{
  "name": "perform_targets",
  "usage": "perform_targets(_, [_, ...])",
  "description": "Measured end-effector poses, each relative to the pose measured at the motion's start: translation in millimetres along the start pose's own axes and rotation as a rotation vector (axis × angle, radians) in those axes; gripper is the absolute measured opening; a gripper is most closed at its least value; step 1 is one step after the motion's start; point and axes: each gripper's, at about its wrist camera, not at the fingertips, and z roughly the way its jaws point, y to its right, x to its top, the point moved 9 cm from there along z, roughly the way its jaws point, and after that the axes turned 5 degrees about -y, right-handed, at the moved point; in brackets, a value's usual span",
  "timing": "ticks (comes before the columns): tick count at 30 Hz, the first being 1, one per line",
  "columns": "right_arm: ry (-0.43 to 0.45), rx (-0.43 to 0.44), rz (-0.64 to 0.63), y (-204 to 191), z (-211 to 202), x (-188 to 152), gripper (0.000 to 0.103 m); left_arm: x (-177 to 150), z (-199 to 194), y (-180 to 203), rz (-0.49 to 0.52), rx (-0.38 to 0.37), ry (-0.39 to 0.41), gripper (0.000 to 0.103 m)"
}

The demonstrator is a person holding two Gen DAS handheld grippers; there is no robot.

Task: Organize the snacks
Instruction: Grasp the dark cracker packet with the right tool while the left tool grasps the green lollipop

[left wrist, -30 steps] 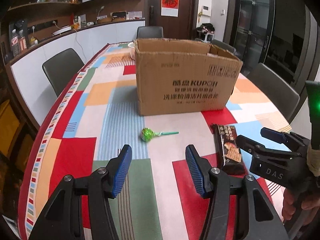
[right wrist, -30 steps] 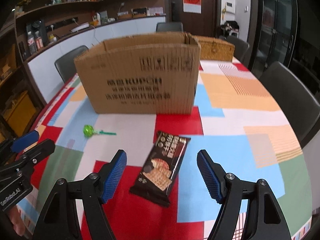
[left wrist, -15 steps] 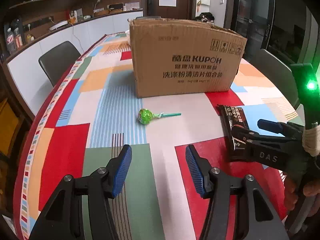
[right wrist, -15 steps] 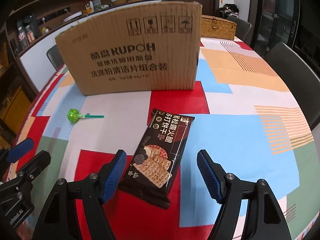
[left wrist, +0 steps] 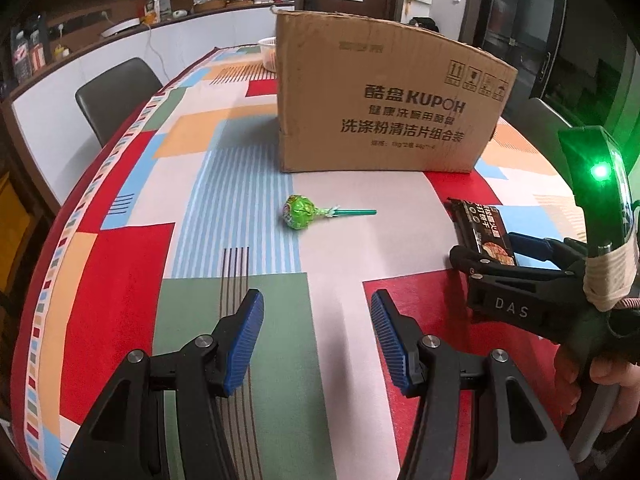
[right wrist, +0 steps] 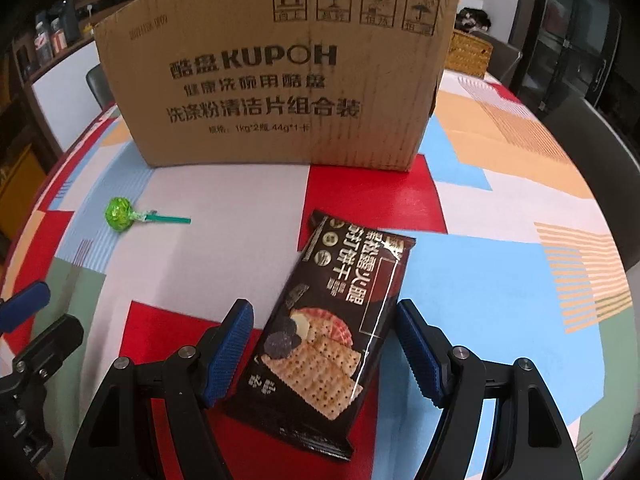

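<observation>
Out on the left, the left tool hovers low over the desk, jaws parted with nothing between them, lined up toward the green lollipop, which lies flat with its stick pointing right and bare cloth all round. Behind stands the cardboard box, likely where the snacks go, though its top can't be seen from here. To the right, the right tool straddles the cracker packet, pads apparently just clear of its long edges, unclenched and set to pinch.
</observation>
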Motion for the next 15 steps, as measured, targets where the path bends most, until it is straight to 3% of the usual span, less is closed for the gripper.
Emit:
perform_targets(4, [0.005,0.000,0.001,-3,0,1,0.070,1,3,-4,-0.004,0.001,-0.001,0.055])
perform_targets(6, [0.016,0.006,-0.005,-5,-3,0,0.059,1,5,-5,-0.002,-0.001,0.000,0.055])
perform_targets(9, [0.029,0.020,-0.016,-11,-4,-2,0.052,2,6,-8,0.002,0.003,0.001,0.055])
perform_targets(15, [0.028,0.031,-0.021,-13,-3,2,0.051,9,7,-14,0.009,0.006,0.003,0.055])
